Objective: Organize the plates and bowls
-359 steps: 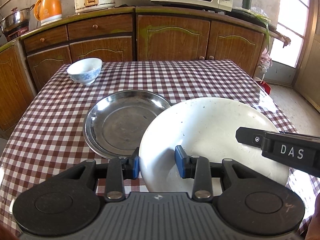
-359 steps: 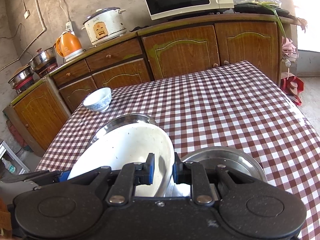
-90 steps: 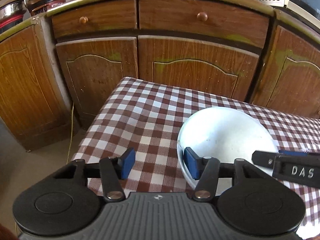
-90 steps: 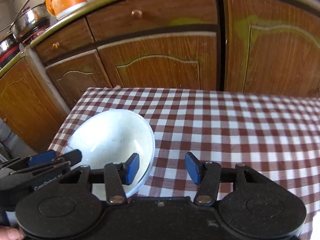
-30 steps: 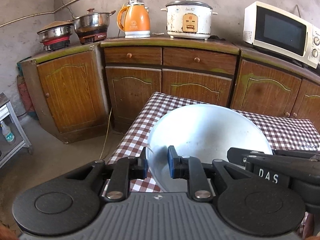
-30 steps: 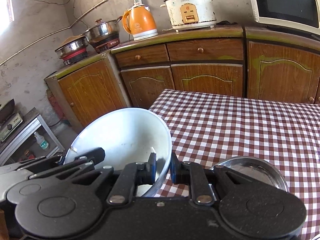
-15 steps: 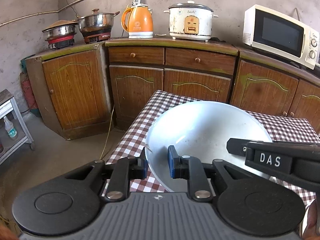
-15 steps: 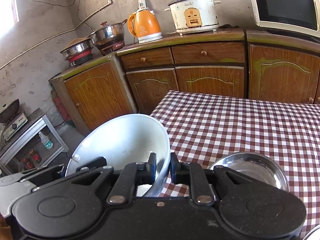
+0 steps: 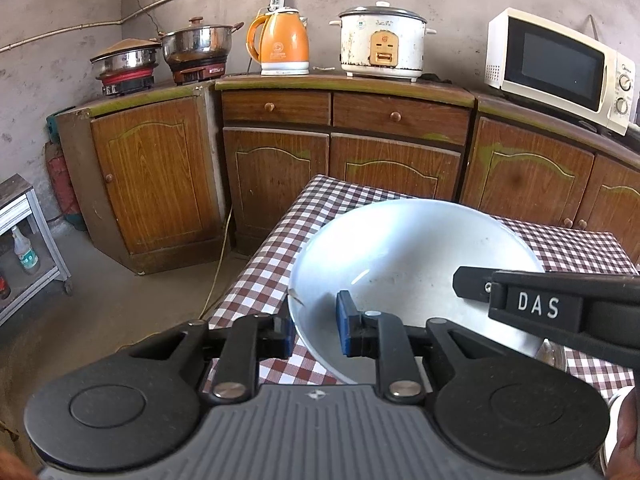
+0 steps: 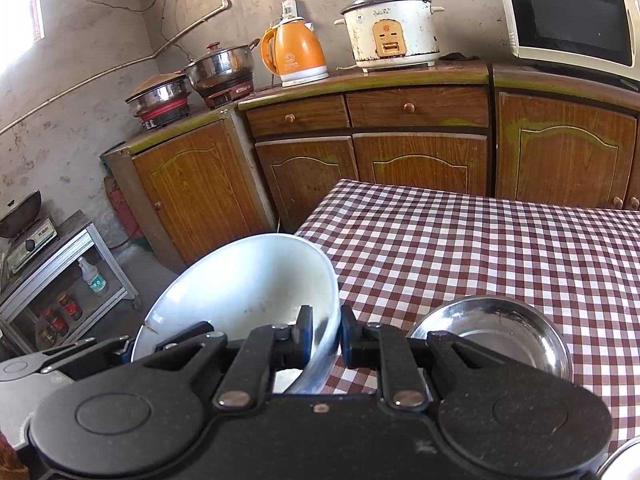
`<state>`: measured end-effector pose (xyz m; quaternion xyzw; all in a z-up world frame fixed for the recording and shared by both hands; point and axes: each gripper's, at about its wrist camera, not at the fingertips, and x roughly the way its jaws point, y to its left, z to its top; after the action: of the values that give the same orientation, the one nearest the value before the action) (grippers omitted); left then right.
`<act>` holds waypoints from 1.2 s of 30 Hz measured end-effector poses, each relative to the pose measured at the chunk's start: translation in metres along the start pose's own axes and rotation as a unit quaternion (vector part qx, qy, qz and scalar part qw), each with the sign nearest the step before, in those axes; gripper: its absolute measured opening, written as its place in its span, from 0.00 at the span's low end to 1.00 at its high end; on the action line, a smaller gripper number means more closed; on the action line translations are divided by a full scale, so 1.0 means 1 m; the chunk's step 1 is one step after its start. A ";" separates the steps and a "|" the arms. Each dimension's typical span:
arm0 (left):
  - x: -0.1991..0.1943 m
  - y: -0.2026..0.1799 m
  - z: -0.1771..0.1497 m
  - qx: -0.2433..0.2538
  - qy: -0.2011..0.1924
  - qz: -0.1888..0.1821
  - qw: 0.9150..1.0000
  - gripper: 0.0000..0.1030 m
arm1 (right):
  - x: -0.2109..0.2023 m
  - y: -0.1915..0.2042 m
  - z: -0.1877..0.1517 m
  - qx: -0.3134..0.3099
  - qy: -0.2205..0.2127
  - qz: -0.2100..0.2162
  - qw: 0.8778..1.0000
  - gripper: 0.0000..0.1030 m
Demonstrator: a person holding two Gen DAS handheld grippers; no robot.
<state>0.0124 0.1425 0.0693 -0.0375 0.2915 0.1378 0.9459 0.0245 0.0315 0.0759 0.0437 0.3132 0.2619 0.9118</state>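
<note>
I hold a white bowl (image 9: pixel 404 256) with both grippers above the near left part of the checkered table (image 10: pixel 460 240). My left gripper (image 9: pixel 314 330) is shut on the bowl's near rim. My right gripper (image 10: pixel 325 336) is shut on the opposite rim of the same bowl (image 10: pixel 240 284); its black body shows in the left wrist view (image 9: pixel 552 308). A steel bowl (image 10: pixel 492 332) sits on the table just right of the held bowl. The bowl has a small chip on its left rim.
Wooden cabinets (image 9: pixel 348 160) run behind the table, with an orange kettle (image 9: pixel 280 44), rice cooker (image 9: pixel 382 44), microwave (image 9: pixel 556 64) and pots (image 9: pixel 200 46) on top. A metal rack (image 10: pixel 60 276) stands on the floor at left. The rim of another dish (image 10: pixel 624 460) shows at bottom right.
Both grippers closed on the white bowl and lifted it off the far left corner. Over the last second it has moved back and right, toward the steel bowl.
</note>
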 end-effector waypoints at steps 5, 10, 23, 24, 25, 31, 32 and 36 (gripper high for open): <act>-0.004 -0.001 -0.005 0.003 -0.004 0.004 1.000 0.21 | -0.004 0.001 -0.006 -0.001 0.001 0.004 1.000 0.19; -0.007 0.001 -0.010 0.000 -0.002 0.005 1.000 0.21 | -0.007 0.002 -0.010 0.000 0.003 0.007 1.000 0.19; -0.014 0.004 -0.019 -0.006 -0.001 0.005 1.000 0.21 | -0.016 0.008 -0.021 -0.009 0.002 0.010 1.000 0.19; -0.015 0.004 -0.020 -0.006 -0.001 0.006 1.000 0.21 | -0.016 0.007 -0.021 -0.008 0.003 0.011 1.000 0.19; -0.016 0.004 -0.021 -0.006 -0.001 0.006 1.000 0.21 | -0.016 0.007 -0.022 -0.007 0.004 0.012 1.000 0.19; -0.018 0.004 -0.026 -0.006 0.001 0.004 1.000 0.21 | -0.019 0.007 -0.028 -0.010 0.005 0.012 1.000 0.19; -0.019 0.003 -0.027 -0.006 0.002 0.004 1.000 0.21 | -0.019 0.007 -0.029 -0.009 0.005 0.012 1.000 0.19; -0.022 0.002 -0.029 -0.005 0.004 0.002 1.000 0.21 | -0.022 0.007 -0.032 -0.008 0.005 0.011 1.000 0.19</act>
<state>-0.0212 0.1351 0.0573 -0.0421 0.2949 0.1408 0.9442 -0.0121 0.0233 0.0645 0.0385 0.3156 0.2743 0.9076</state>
